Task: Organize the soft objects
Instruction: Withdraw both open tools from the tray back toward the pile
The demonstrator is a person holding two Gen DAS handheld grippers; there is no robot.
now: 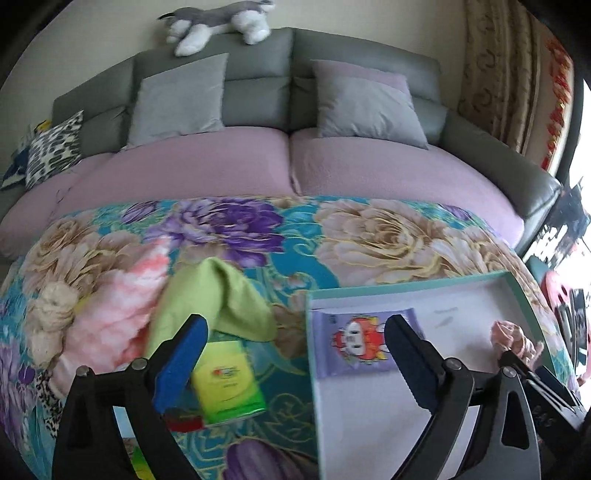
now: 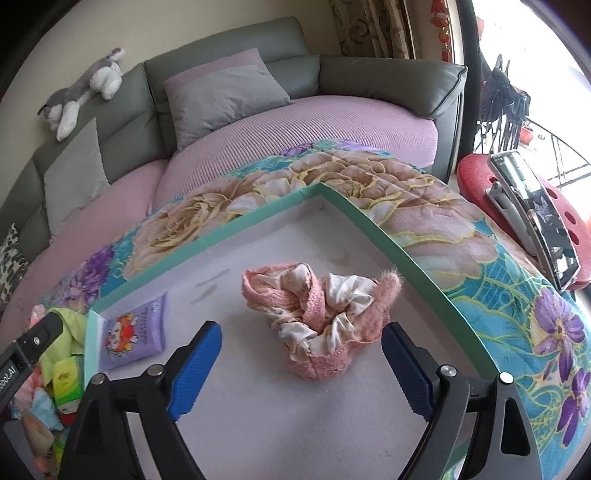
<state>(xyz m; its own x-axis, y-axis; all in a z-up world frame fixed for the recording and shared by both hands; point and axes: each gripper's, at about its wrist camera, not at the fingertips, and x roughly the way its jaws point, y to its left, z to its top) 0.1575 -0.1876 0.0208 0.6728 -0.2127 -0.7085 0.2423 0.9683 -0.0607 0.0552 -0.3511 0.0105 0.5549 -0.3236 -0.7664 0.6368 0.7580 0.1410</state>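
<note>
Between the blue pads of the right gripper [image 2: 301,363], whose jaws are standing wide apart and gripping nothing, a bundle of pink and cream cloth [image 2: 319,323] is lying loose on the white floor of a shallow box with a teal rim [image 2: 354,210]; the bundle is sitting just beyond the fingertips, toward twelve o'clock, touching neither pad. At about nine o'clock from the bundle, a purple tissue pack with a cartoon figure [image 2: 135,338] is resting flat in the box's near-left corner. Over on the left side, the left gripper [image 1: 295,338] is likewise hanging open and empty above the box's left wall, one pad over the flowered blanket [image 1: 369,236] and the other over the box floor. Just past its left pad, at eleven o'clock, a green cloth [image 1: 218,295] is lying crumpled on the blanket, its lower edge draping onto a yellow-green packet [image 1: 229,382]. Farther toward nine o'clock, a fluffy pink item [image 1: 118,314] and a cream knotted bundle [image 1: 55,306] are lying together, touching. Beyond the blanket, at twelve o'clock, lilac seat cushions [image 1: 221,166] are stretching back to two grey pillows [image 1: 181,96] leaning on the grey sofa back [image 1: 258,74], where a grey-and-white plush dog [image 1: 218,26] is sprawling along the top. At the far right of the right wrist view, a phone in a stand [image 2: 532,218] is resting on a red stool [image 2: 476,173].
</note>
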